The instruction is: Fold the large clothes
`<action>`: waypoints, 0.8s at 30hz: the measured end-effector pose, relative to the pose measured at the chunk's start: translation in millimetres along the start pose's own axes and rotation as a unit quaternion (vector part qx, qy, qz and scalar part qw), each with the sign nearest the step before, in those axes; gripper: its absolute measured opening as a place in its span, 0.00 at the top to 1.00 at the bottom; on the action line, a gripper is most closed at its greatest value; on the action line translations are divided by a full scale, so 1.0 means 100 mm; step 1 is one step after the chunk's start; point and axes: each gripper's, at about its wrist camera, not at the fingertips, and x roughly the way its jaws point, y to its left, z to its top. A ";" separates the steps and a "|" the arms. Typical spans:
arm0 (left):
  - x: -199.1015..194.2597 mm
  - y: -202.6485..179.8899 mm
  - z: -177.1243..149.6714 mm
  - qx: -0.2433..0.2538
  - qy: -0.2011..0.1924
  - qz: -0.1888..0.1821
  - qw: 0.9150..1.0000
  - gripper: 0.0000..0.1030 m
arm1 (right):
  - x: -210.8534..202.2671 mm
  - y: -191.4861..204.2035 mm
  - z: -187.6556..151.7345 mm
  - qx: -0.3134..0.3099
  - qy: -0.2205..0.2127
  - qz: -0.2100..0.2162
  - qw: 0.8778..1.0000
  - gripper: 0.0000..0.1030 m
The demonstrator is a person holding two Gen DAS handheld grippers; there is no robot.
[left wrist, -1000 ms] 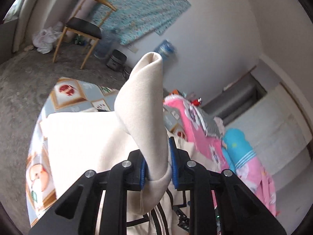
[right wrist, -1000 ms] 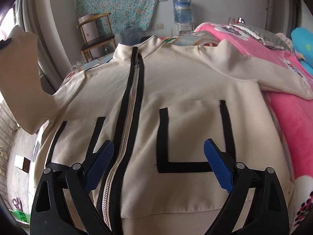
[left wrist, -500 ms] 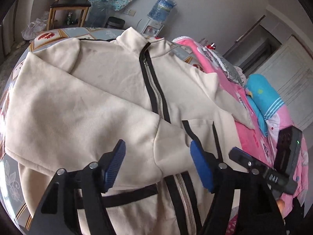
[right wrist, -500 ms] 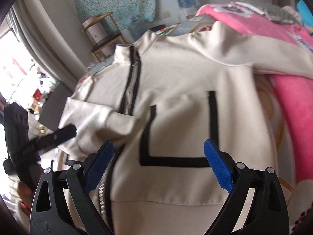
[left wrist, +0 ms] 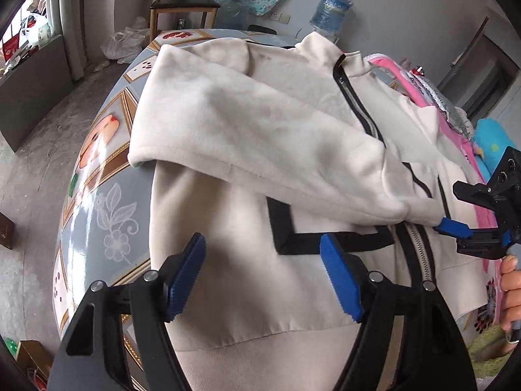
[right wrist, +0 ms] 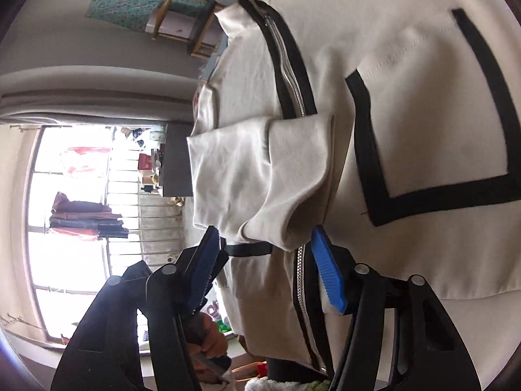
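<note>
The left tool (left wrist: pixel 262 272) is hovering with its blue pads spread and nothing between them, pointing down at the lower front of the cream jacket (left wrist: pixel 234 290). The jacket is lying face up on the patterned tabletop (left wrist: pixel 97 202), zipper (left wrist: pixel 420 257) running away from the person toward the collar (left wrist: pixel 325 49), hem nearest the tools. To the left of the jacket, bare tabletop is showing; the left sleeve (left wrist: pixel 260 137) is already lying folded across the chest, its long axis slanting from the left shoulder down toward the zipper, with the cuff (left wrist: pixel 407 202) ending at the centre line.

Further right, the right tool (left wrist: pixel 469 233) is coming in sideways at that cuff. In the right wrist view its jaws are closing, and the cuff's lower edge (right wrist: pixel 286 228) is sitting between the pads, though the pads do not yet appear to be pressing on the fabric, so this tool is counted as not gripping. A hand (left wrist: pixel 511 293) is holding it at the right edge of the view, over the pink blanket (left wrist: pixel 482 195) that lies past the jacket's right side.

The relation that matters: the cuff lies directly ahead of the right tool and well off to the right of the left one, so the right hand is clearly the nearer. Judging from this, the coming move is probably a tidy-up of the folded sleeve, pulled along its slanting length, while the left tool stands free over the hem.
</note>
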 end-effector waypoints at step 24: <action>0.03 0.27 0.22 -0.023 -0.030 0.031 0.999 0.38 | -0.30 1.56 0.69 -0.166 -0.110 -0.057 0.978 0.93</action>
